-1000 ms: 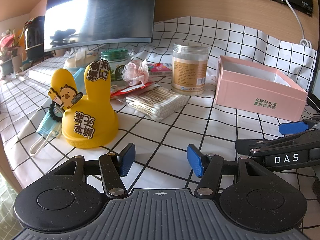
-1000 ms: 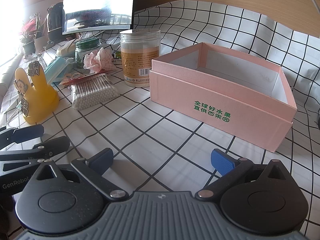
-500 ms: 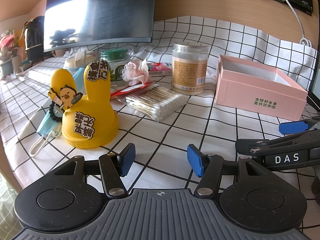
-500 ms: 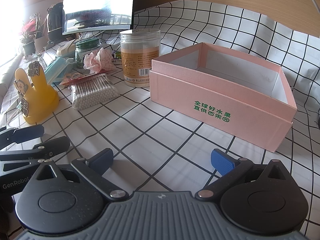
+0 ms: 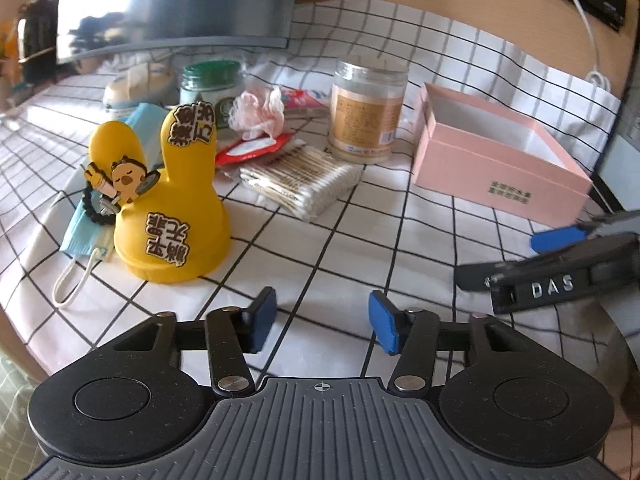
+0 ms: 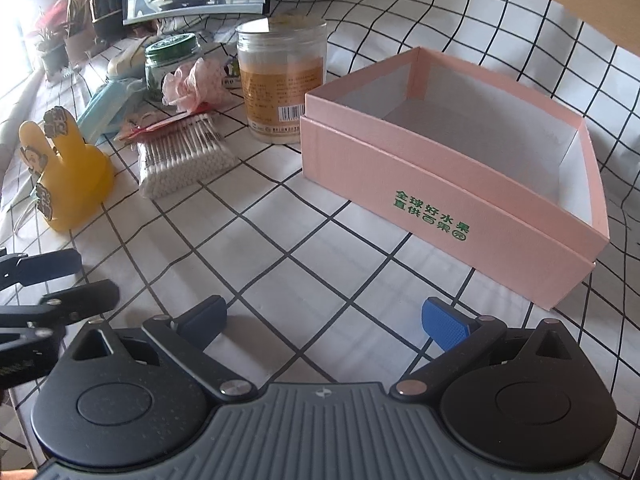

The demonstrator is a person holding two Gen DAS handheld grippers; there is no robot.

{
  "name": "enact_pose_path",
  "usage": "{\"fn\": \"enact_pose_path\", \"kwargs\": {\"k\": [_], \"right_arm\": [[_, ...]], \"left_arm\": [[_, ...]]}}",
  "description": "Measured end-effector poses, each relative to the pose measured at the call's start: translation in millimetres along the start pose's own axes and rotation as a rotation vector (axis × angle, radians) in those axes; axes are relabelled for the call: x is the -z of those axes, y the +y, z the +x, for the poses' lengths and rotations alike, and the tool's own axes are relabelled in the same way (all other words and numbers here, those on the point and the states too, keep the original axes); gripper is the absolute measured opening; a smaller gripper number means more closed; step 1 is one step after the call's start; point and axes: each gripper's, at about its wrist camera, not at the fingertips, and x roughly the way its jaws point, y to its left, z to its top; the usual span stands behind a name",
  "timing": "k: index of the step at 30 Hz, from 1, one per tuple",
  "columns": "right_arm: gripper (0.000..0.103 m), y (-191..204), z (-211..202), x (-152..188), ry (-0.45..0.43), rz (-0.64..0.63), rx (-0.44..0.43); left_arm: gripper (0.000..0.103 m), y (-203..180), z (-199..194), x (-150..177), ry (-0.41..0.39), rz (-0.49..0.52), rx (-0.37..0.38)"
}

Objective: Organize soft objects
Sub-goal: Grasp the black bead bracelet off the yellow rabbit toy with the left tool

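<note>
We are looking over the left gripper (image 5: 322,322); its jaws are closing with nothing between them. A yellow rabbit-shaped holder (image 5: 168,208) is standing left, cotton swabs (image 5: 300,180) lying beyond, a pink box (image 5: 496,164) sitting right. The right gripper (image 5: 560,256) is showing at the right edge.

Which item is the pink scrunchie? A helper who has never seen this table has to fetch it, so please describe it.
Start at the tall clear jar with the orange label, left of the open pink box on the checked cloth. Just left of that jar, in front of the green-lidded jar, lies the pink scrunchie. It is the only ruffled, pale pink fabric thing there, behind the flat pack of cotton swabs.
</note>
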Motion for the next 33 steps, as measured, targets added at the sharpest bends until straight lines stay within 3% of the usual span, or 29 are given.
{"fn": "enact_pose_path", "kwargs": {"k": [4,8,10,14,17,20,25,29,31,33], "right_arm": [[0.103,1.2,0.4,0.8,-0.006,-0.002,0.000],[0.103,2.2,0.5,1.0,-0.021,0.005,0.003],[0.103,6.2,0.9,0.6,-0.026,0.015,0.015],[0.103,24.6,3.7,-5.2,-0.044,-0.013,0.053],[0.101,49.4,3.8,-15.6,-0.079,-0.055,0.107],[0.101,76.9,-6.0,-29.1,-0.103,-0.082,0.112],[0.100,115.0,-8.3,-49.4,-0.102,-0.134,0.135],[0.093,130.9,-3.6,-63.5,-0.049,-0.111,0.185],[0.093,134.2,-4.7,-63.8,-0.030,-0.095,0.209],[0.093,136.0,-3.9,-61.0,-0.006,-0.079,0.219]], "left_arm": [[0.045,19.3,-15.8,-2.0,0.020,-0.004,0.091],[0.045,47.5,-50.8,-14.7,-0.044,-0.004,0.177],[0.045,69.7,-69.8,-28.2,-0.096,-0.036,0.175],[0.045,129.1,-90.6,-63.4,-0.200,-0.153,0.074],[0.045,176.4,-74.1,-86.3,-0.169,-0.227,0.074],[0.045,211.4,-33.3,-102.7,-0.022,-0.262,0.145],[0.045,220.6,15.5,-104.8,0.055,-0.122,0.131],[0.044,210.2,21.7,-93.9,0.058,0.105,0.107],[0.044,208.2,18.7,-93.2,0.059,0.161,0.150],[0.035,203.5,19.8,-91.7,0.066,0.200,0.181]]}}
